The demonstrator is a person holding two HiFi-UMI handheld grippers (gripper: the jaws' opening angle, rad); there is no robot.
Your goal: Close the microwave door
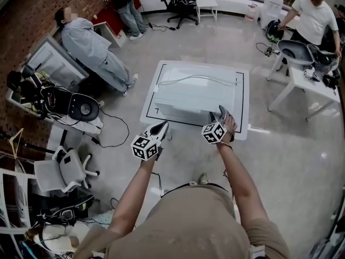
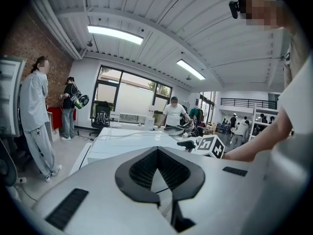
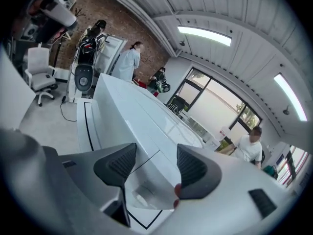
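Jaws of right gripper (image 3: pixel 156 153) stand wide, empty, by microwave (image 3: pixel 142 114).

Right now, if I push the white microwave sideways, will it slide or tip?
Tipping seems unlikely: the microwave looks broad and low, sitting flat on its white mat. Its glossy shell may let the jaws slip. The loose cable on top could shift.

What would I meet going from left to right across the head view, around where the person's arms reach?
white office chair → left tool → right tool → white side table
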